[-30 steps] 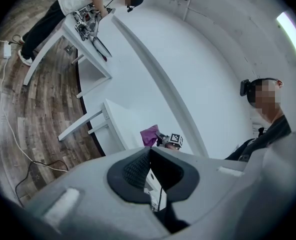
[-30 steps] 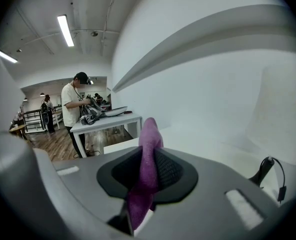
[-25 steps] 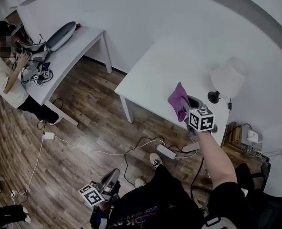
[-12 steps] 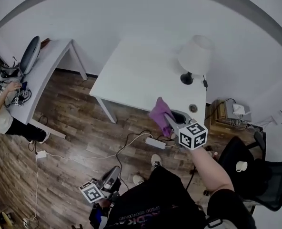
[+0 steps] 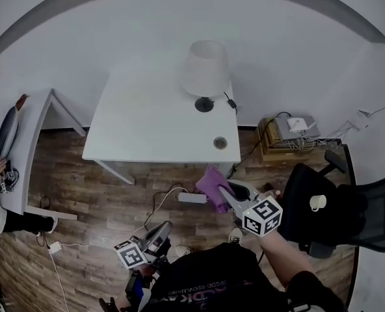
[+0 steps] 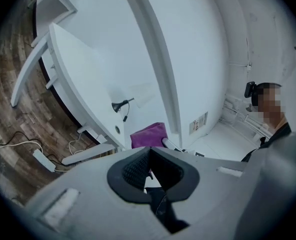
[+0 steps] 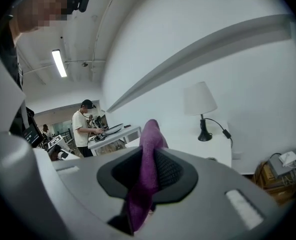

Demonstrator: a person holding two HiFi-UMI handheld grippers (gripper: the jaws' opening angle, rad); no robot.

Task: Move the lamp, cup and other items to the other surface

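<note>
Right claw [image 5: 224, 192]: clamped on purple cloth [image 5: 210, 181], just short of near edge of desk [image 5: 147, 129]. Lamp [image 5: 205, 70] beyond, at far edge. Left claw [image 5: 164, 229]: closed, empty.

Grey left gripper [image 5: 161, 231] and right gripper [image 5: 224, 192] carry black-and-white marker cubes [image 5: 262, 214]; the person wears dark clothes [image 5: 205, 285].

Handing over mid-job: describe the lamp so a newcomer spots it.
Find the white table against the wall. The lamp stands near its back right corner: pale shade, dark round base, the only upright thing there, unlike the flat round disc nearer the front edge.
</note>
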